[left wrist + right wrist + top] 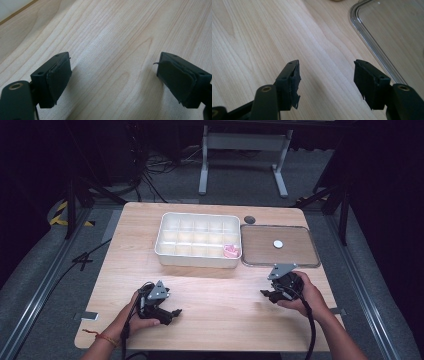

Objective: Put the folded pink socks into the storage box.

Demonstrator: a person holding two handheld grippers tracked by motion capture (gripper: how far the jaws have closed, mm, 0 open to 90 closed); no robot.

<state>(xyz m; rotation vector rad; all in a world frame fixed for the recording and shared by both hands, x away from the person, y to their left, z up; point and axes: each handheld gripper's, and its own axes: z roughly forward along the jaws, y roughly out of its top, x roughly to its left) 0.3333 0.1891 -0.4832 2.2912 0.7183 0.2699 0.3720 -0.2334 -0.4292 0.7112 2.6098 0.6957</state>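
Left tool [176,312]: spread jaws, nothing between them, held low over the near left part of the table [210,325] in the person's left hand [137,317]; in the left gripper view the left tool [113,75] has bare wood grain between its black pads.
Right tool [265,293]: jaws apart and pinching nothing, gripped by the right hand [307,295] just in front of the tray's near edge; in the right gripper view the right tool [327,75] hovers over open wood, the clear rim of the tray [372,42] running past its far-right side.
Tray [280,262]: a flat, clear-rimmed rectangle at the right of the table, close against the organiser box.
White disc [278,243]: one small round piece lying near the tray's middle, well apart from both tools.
Organiser box [165,251]: white, split into many compartments, at the table's centre back.
Pink item [231,251]: sits in the box's near-right corner compartment.
Dark disc [249,219]: a small round thing on the table behind the tray.
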